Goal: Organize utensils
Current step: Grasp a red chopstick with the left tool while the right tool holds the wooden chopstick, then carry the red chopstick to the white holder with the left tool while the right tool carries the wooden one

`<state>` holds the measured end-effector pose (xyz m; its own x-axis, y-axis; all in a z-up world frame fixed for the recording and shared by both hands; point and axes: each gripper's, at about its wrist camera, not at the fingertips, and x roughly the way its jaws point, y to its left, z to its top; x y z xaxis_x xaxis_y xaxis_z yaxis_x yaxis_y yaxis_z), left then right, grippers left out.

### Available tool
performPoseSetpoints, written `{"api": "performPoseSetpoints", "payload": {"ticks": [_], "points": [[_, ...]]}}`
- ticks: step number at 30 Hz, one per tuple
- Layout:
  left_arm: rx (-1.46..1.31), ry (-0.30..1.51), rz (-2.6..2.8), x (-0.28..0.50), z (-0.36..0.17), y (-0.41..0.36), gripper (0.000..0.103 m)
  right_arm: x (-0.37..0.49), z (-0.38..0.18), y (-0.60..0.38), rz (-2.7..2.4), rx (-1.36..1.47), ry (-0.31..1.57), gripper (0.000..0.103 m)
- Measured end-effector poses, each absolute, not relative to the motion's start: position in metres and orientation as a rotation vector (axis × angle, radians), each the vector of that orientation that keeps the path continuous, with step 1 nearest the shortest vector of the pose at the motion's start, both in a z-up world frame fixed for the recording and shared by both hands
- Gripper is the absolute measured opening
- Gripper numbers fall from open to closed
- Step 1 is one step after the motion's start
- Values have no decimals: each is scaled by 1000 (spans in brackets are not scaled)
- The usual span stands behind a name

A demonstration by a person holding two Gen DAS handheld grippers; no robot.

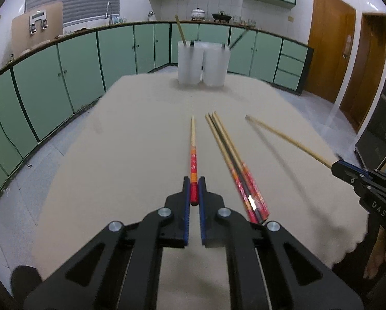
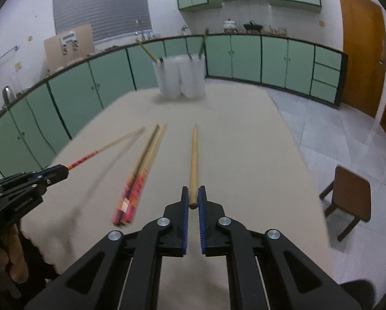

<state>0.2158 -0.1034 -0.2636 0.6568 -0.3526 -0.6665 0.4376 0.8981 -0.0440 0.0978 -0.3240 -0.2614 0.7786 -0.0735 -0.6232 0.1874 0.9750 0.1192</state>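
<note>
My left gripper (image 1: 194, 182) is shut on the red end of a red-patterned chopstick (image 1: 193, 152), held above the beige table (image 1: 130, 139) and pointing forward. My right gripper (image 2: 193, 195) is shut on the thick end of a plain wooden chopstick (image 2: 193, 160), also lifted. Each gripper shows in the other's view: the right gripper (image 1: 335, 167) with its plain wooden chopstick (image 1: 283, 137), the left gripper (image 2: 63, 169) with its red-patterned chopstick (image 2: 110, 144). A bundle of several chopsticks (image 1: 231, 160) lies on the table between them. Two white holder cups (image 1: 203, 63) stand at the table's far end.
A wooden stick (image 1: 180, 29) leans out of the left cup and a dark one (image 1: 240, 36) out of the right. A brown stool (image 2: 348, 199) stands on the floor right of the table. Green cabinets (image 1: 50, 82) line the walls beyond.
</note>
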Motion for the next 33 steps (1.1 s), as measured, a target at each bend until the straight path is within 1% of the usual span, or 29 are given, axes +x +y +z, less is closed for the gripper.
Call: {"api": "performPoseSetpoints", "payload": {"ticks": [4,8,14,24,33], "points": [[98,718,-458,220,-231,-97,5,101,-214,-323,-105,147,616,7],[94,712,-480,231,-201,-92,5,117,-167,-320,-60,70,612,7],[111,726,-525,249,-163,-93,5,154,-127,-326,-11,27,665,7],[120,841,-583,293,-139,-98,5,199,-109,-328,21,-44,747,7],[176,840,-639,322,-104,-116,5,233,-87,-344,49,-13,807,7]]}}
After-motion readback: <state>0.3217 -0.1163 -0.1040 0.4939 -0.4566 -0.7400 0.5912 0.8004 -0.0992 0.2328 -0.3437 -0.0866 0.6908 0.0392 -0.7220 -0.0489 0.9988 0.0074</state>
